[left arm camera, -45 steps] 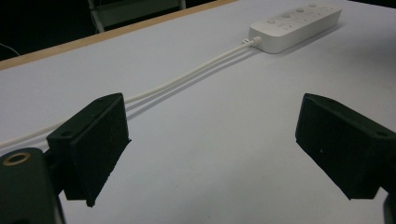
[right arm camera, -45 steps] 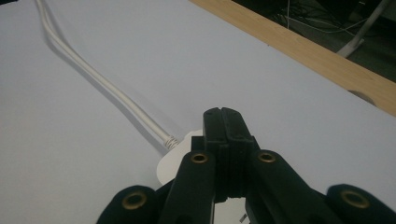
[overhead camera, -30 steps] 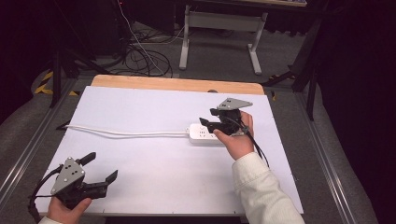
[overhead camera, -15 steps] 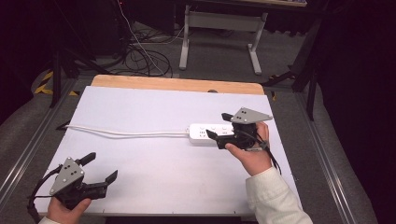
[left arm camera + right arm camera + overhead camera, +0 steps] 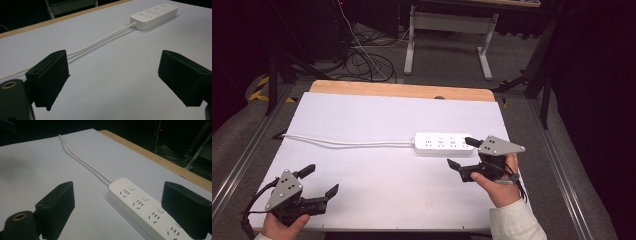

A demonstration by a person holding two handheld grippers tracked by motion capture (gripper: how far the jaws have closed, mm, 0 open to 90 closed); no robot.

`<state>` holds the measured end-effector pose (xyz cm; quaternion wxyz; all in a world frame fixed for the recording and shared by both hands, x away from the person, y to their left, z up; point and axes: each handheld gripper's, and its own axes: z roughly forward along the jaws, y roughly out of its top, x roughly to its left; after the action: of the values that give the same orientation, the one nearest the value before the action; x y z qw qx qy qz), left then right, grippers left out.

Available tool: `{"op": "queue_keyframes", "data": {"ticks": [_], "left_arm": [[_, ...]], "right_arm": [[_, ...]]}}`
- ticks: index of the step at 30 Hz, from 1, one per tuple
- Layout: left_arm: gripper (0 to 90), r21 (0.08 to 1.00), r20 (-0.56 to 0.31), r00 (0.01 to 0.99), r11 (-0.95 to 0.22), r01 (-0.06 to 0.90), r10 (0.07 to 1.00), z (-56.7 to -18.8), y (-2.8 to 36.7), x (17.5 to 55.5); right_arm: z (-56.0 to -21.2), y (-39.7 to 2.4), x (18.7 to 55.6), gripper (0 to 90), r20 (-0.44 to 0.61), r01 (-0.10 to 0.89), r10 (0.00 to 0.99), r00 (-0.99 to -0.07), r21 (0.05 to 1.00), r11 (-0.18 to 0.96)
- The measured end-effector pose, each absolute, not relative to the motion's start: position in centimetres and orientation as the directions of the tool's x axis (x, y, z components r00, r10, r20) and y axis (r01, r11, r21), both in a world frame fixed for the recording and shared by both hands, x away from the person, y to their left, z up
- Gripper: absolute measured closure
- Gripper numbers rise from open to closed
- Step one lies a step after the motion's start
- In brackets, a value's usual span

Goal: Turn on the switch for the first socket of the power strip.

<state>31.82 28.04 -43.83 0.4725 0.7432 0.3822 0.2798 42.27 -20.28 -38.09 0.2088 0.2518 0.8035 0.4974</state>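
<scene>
now open right gripper [image 5: 460, 152], power strip [image 5: 443, 143] beside

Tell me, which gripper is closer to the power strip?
The right gripper, beside the power strip's end with jaws open. The left gripper sits far off at the table's near corner.

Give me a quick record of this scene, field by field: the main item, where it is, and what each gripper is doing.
item: white power strip
place: right half of the white table, lying flat
cord: white cable running left from the strip
right gripper: open, jaws just opened, nothing gripped, beside the strip's right end
left gripper: open, empty, near left front corner
</scene>
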Motion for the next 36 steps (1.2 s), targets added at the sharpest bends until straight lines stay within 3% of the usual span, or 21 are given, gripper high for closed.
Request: {"op": "queue_keyframes", "data": {"ticks": [13,27,36], "left_arm": [[10.7,0.919,0.030,0.557,-0.241,0.310,0.830,-43.5,28.0,31.4],[10.9,0.920,0.075,0.562,-0.275,0.280,0.824,-43.5,27.8,31.1],[10.9,0.917,0.069,0.560,-0.273,0.290,0.826,-43.8,27.7,31.1]], "right_arm": [[-41.4,-23.3,40.1,11.9,-0.034,0.238,0.602,-0.798,0.900,0.366],[-45.9,-25.2,39.0,11.9,0.000,0.279,0.601,-0.799,0.886,0.371],[-49.1,-25.9,38.3,10.9,0.040,0.360,0.634,-0.772,0.850,0.386]]}}
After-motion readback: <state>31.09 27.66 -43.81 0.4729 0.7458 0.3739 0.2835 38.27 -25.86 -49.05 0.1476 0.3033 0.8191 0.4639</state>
